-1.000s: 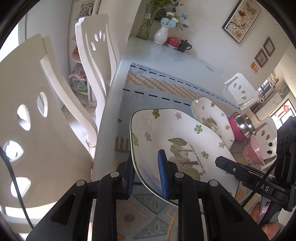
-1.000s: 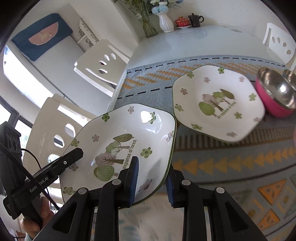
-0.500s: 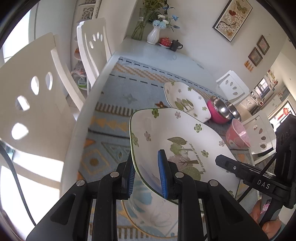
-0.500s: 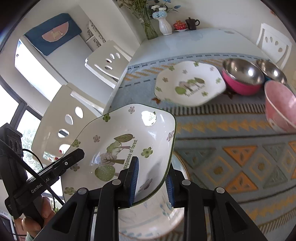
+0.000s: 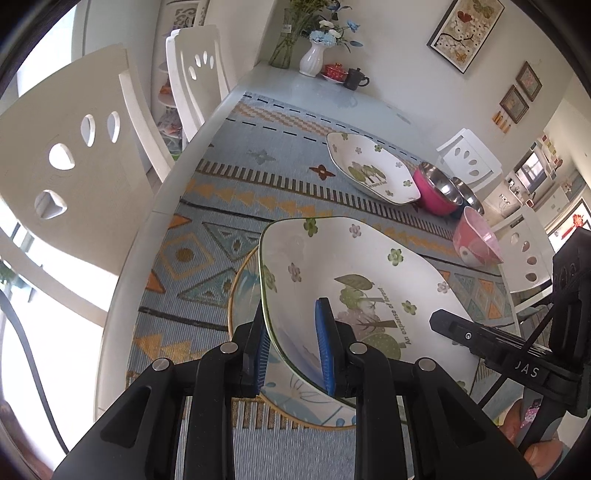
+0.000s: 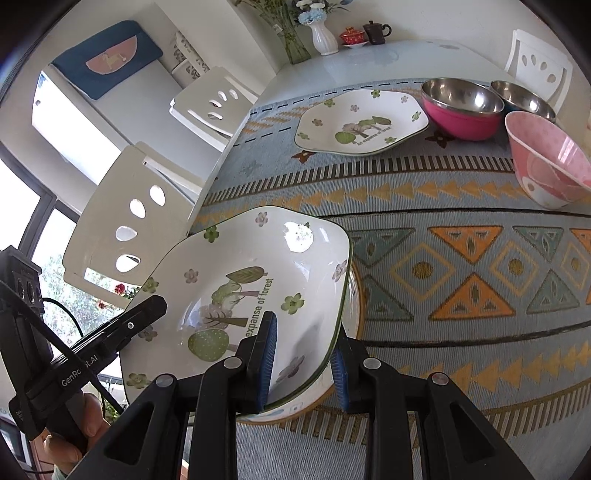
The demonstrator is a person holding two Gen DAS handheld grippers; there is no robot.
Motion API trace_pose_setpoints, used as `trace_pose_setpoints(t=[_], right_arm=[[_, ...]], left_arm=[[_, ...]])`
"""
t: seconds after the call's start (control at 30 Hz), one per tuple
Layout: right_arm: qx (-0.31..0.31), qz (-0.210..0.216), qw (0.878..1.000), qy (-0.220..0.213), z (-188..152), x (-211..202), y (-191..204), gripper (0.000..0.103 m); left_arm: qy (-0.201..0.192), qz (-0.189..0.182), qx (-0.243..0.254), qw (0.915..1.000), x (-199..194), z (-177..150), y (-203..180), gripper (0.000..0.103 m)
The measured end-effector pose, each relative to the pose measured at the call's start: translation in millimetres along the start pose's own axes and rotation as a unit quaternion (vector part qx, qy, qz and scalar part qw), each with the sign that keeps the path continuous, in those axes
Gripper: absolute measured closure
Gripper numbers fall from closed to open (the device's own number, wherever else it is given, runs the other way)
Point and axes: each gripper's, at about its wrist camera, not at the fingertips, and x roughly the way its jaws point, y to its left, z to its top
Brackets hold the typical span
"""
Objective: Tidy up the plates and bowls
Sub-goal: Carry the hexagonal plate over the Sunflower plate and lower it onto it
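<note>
Your left hand-held gripper [image 5: 295, 347] and right hand-held gripper [image 6: 303, 363] both clamp the glossy, angular, green-rimmed tree-print plate [image 5: 354, 291] above a gold-rimmed round plate [image 5: 243, 288].

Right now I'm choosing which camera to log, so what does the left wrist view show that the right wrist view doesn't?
Only the left wrist view shows the framed pictures on the wall and the right gripper from outside. Only the right wrist view shows the blue cushion and the left gripper from outside. Both show the held tree plate pinched at opposite rims over a gold-rimmed plate, plus the second tree plate, pink steel bowl and pink bowl.
</note>
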Motion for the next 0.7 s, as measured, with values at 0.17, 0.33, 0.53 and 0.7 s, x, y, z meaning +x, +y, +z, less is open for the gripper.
trace_pose_setpoints(t=[0.17,0.33,0.53,0.7], right_arm=[[-0.005,-0.003,1.000,0.000,-3.5,3.2,0.8,0.076],[-0.006,-0.006,1.000,-0.003,-4.2,2.7,0.8,0.076],[-0.002,-0.009,1.000,-0.003,-6.4,3.5,1.6,0.076],[-0.001,-0.010,1.000,-0.003,-6.7,5.4,1.3,0.075]], left_arm=[[-0.003,0.001,-0.001,1.0000,2.1,-4.7,2.3,0.083],[-0.007,-0.003,-0.001,1.0000,3.2,-6.7,2.5,0.083],[-0.007,-0.002,0.002,1.0000,3.5,-7.4,2.1,0.083],[-0.003,-0.005,0.000,1.0000,6.9,-8.1,3.9,0.083]])
